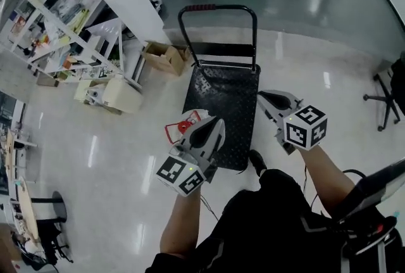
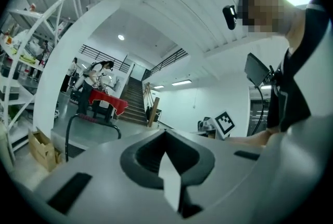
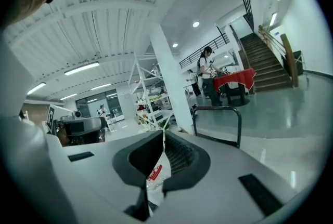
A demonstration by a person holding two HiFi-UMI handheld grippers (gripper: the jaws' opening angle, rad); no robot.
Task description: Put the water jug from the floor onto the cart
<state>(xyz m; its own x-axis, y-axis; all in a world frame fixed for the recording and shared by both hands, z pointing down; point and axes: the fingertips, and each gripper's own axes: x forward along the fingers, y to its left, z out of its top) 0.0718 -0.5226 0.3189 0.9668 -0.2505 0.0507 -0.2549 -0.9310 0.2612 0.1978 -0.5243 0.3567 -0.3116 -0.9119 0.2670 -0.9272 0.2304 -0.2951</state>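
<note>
Floor (image 1: 120, 158) is polished and glossy, throwing back the ceiling lights in streaks. Cart (image 1: 221, 107) has a black deck with a rough, stamped tread, matt; its handle (image 1: 253, 31) is dark metal tube, with a red grip on the top bar. Water jug (image 1: 183, 127) looks like pale plastic with red parts. Box (image 1: 166, 56) is plain brown cardboard. Shelving (image 1: 57, 18) is white painted metal. Left gripper (image 2: 165, 140) and right gripper (image 3: 161, 137) wear smooth matt grey plastic shells around black ribbed pads. Table cover (image 3: 237, 78) is red cloth.
</note>
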